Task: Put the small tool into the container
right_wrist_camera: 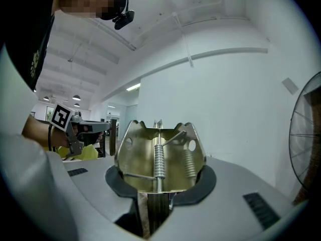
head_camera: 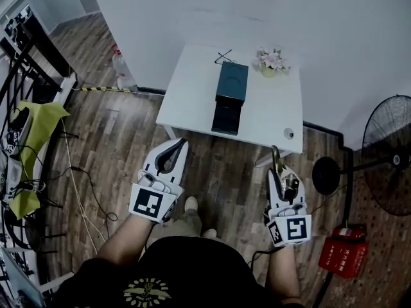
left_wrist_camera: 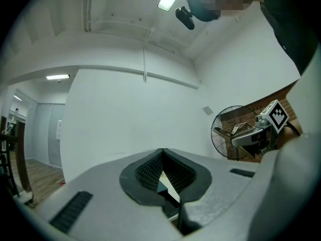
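My right gripper [head_camera: 282, 175] is shut on a small brass-coloured metal tool [head_camera: 278, 163] with springs, which fills the right gripper view [right_wrist_camera: 160, 157] between the dark pads [right_wrist_camera: 114, 181]. My left gripper [head_camera: 175, 147] is shut with its tips together and nothing in it; the left gripper view shows only a narrow slit between the jaws. Both grippers are held level over the wooden floor, short of the white table [head_camera: 192, 98]. On that table lies the dark teal container [head_camera: 231, 82], with a darker part [head_camera: 226, 117] at its near end.
Also on the table are a small flower pot [head_camera: 271, 61], a black wire object [head_camera: 223, 58] and a small round item [head_camera: 288, 133]. A standing fan [head_camera: 388, 153] and a red box [head_camera: 343, 255] are on the right. A rack with yellow cloth [head_camera: 32, 133] and cables are on the left.
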Motion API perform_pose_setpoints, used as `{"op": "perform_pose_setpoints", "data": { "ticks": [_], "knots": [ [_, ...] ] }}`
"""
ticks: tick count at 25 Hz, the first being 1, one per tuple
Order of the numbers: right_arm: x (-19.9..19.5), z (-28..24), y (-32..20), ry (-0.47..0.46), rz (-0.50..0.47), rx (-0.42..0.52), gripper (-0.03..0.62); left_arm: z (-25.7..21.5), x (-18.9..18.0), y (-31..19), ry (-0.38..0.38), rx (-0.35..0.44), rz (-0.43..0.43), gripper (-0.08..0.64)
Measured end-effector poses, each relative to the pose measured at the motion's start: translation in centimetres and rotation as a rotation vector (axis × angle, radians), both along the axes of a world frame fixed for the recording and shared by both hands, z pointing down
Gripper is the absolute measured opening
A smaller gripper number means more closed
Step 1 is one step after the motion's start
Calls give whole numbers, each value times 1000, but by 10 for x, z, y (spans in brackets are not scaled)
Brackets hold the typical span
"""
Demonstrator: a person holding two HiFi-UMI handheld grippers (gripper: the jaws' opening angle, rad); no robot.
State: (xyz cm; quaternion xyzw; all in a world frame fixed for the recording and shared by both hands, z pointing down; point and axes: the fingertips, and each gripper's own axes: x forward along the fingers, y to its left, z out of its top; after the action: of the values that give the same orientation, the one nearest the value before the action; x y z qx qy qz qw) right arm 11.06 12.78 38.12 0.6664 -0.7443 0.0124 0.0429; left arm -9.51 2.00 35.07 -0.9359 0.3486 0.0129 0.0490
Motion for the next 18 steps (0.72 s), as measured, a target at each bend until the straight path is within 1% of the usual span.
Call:
{"op": "perform_pose_setpoints", "data": {
  "ticks": [3,11,14,18],
  "knots": [
    [4,1,-13,-4,7,-7,126,5,4,-14,-18,-12,11,6],
    [6,-4,-47,8,27,-10,126,5,9,-56,-19,-20,34,6],
    [4,-10,-60,13,37,-8,126,-2,9,-73,3,-13,40,6],
    [1,-15,-77,16,63,-2,126,-5,8,-94,18,-1,73,6]
  ]
}}
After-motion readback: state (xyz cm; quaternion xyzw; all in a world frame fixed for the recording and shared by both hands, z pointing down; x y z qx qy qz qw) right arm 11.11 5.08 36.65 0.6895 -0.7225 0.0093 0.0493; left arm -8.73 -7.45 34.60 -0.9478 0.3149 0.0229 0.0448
